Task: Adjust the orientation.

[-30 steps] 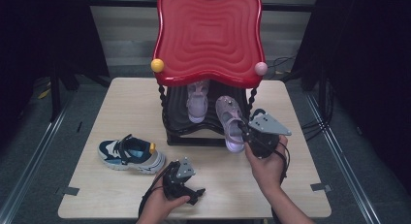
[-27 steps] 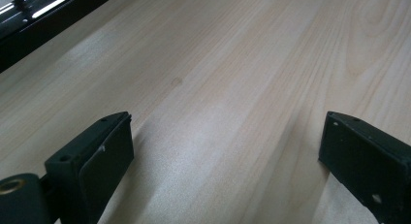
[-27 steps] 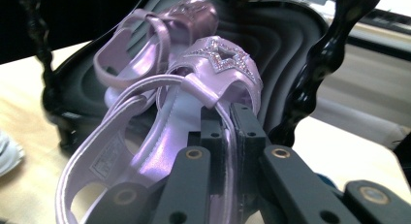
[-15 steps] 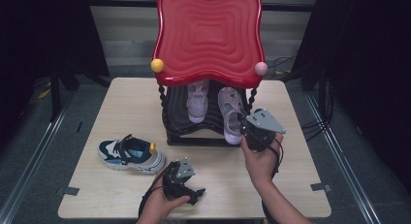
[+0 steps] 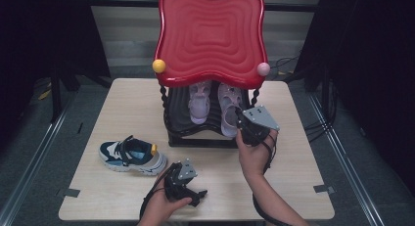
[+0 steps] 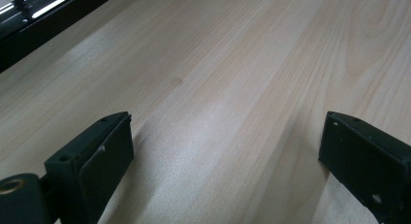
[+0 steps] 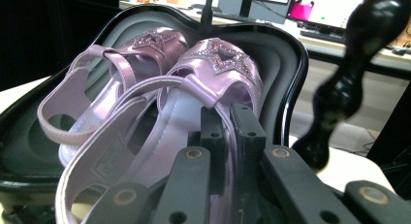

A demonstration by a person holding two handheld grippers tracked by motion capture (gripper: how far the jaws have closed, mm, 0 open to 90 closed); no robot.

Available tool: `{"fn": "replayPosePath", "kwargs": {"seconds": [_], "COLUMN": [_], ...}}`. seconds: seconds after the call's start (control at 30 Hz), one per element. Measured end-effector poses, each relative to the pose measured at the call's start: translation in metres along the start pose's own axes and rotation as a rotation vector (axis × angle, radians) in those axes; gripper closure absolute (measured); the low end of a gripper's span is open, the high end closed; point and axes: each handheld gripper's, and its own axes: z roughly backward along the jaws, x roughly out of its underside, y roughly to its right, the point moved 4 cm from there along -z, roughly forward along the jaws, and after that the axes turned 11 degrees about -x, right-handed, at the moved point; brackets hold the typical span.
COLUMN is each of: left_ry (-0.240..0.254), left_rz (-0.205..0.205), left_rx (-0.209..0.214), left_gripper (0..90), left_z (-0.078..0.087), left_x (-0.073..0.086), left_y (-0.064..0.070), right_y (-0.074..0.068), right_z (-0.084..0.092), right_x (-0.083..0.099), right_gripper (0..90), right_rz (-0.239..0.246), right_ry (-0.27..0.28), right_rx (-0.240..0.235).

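Pinching sandal [image 7: 194, 117] edge, right fingers [image 7: 247, 132].

Pale wood table [image 5: 122, 103] at frame centre, grey floor [image 5: 39, 138] around it, black curtains [image 5: 44, 35] upper left and right, lit monitors [image 7: 334, 3] top right

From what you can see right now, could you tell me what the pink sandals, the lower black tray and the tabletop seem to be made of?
Pink sandals: probably glossy synthetic leather, given the pearly sheen on the straps, with glittery star trims.
Black tray: likely moulded plastic; smooth stepped contours, soft shine on the rim.
Tabletop: pale wood or wood-look laminate; long grain lines, matte surface.
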Motion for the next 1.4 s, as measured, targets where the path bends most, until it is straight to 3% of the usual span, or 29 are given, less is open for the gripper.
{"fn": "replayPosePath", "kwargs": {"seconds": [0.33, 0.67, 1.1, 1.4], "left_ry": [-0.001, 0.000, 0.002, 0.000], "left_rz": [-0.003, -0.003, -0.003, -0.003], "left_rx": [0.000, -0.001, 0.001, 0.000], "left_gripper": [4.9, 4.9, 4.9, 4.9], "left_z": [0.000, 0.000, 0.000, 0.000], "left_x": [0.000, 0.000, 0.000, 0.000], "left_y": [0.000, 0.000, 0.000, 0.000], "right_y": [-0.007, -0.002, -0.011, -0.008], "right_z": [-0.015, -0.029, -0.048, -0.060], "right_x": [-0.003, -0.003, -0.005, -0.005], "right_gripper": [85.2, 85.1, 85.1, 85.0], "right_rz": [0.015, 0.010, 0.050, 0.039], "right_ry": [0.020, 0.030, 0.016, 0.007], "right_rx": [0.044, 0.099, 0.113, 0.140]}}
